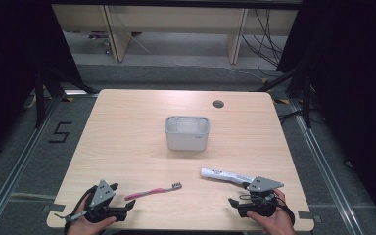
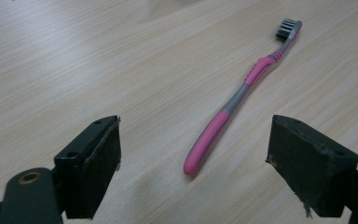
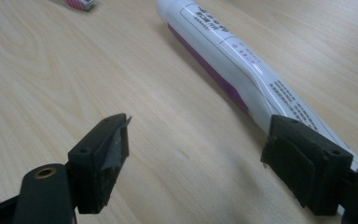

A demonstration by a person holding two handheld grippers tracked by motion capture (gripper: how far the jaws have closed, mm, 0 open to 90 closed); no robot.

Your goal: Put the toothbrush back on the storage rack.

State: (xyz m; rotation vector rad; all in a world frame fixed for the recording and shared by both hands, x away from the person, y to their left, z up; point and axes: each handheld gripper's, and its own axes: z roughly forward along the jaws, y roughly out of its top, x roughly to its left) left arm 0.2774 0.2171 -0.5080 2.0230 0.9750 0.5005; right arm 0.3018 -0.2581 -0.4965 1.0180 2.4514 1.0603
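A pink and grey toothbrush [image 1: 152,192] lies on the wooden table [image 1: 127,127], near the front left. In the left gripper view the toothbrush [image 2: 242,95] points its bristles away, and its handle end lies just ahead of my left gripper [image 2: 193,154]. That left gripper [image 1: 126,208] is open and holds nothing. A white toothpaste tube [image 1: 225,175] with a purple stripe lies at the front right. My right gripper [image 1: 239,194] is open. The tube [image 3: 233,60] runs past its right jaw, and nothing lies between the right gripper's [image 3: 196,149] jaws.
A pale grey holder cup [image 1: 187,132] with compartments stands upright mid-table. A cable hole [image 1: 219,104] sits near the far edge. A hand holds each gripper at the table's front edge. Dark curtains and floor rails flank the table.
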